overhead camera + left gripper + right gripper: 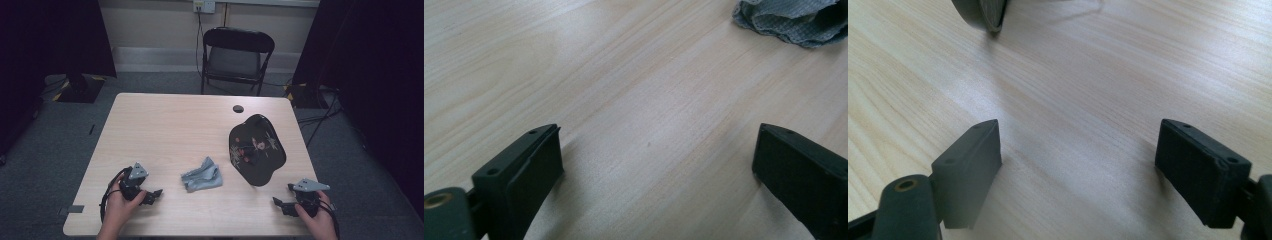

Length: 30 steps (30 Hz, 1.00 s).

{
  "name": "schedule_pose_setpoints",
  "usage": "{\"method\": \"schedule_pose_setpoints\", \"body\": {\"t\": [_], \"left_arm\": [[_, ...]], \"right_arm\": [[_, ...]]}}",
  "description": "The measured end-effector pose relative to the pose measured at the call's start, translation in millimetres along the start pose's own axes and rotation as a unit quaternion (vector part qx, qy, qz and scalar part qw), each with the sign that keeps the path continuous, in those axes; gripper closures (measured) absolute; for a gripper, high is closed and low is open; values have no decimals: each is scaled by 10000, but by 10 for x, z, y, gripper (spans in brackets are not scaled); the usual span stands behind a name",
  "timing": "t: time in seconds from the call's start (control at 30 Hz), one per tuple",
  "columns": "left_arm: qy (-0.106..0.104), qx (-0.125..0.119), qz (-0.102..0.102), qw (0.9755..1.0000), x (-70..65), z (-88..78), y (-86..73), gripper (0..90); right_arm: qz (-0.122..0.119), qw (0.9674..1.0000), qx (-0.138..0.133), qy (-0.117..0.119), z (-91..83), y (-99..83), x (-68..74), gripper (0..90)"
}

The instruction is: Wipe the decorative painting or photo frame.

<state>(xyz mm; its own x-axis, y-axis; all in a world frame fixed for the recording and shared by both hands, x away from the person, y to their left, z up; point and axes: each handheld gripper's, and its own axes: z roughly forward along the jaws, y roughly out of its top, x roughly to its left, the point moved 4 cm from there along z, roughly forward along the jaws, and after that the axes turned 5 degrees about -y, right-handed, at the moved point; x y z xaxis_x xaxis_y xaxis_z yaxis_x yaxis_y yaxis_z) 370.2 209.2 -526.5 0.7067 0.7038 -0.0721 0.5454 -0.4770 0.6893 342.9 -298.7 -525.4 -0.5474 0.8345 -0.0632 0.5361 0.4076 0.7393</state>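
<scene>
Both claws, left (154,194) and right (281,204), gape wide over bare table (170,125), cloth (202,175) seemingly nearest the left.

The tabletop (175,125) is pale wood with fine streaked grain. On it lie a grey-blue woven cloth (202,175) and a glossy black tray (256,150) painted with small red and cream flowers. The folding chair (237,55) is black.

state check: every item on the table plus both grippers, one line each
cloth: crumpled, lying on the table, untouched
plate: flat on the table, holds nothing, untouched
left gripper: open, nothing between jaws, low over the table
right gripper: open, nothing between jaws, low over the table
chair: unfolded, unoccupied
</scene>
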Motion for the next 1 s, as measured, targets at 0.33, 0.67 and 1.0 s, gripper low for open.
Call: {"method": "schedule_pose_setpoints", "body": {"t": [0.33,0.67,1.0], "left_arm": [[36,-172,-22,9998,36,28,-15,0],[251,-200,-225,9992,72,24,-17,0],[250,-203,-230,9992,71,25,-17,0]], "right_arm": [[9,10000,25,0,8,3,-8,159],[95,9999,66,-128,18,3,-26,125],[97,9998,68,-131,19,4,-26,125]]}}
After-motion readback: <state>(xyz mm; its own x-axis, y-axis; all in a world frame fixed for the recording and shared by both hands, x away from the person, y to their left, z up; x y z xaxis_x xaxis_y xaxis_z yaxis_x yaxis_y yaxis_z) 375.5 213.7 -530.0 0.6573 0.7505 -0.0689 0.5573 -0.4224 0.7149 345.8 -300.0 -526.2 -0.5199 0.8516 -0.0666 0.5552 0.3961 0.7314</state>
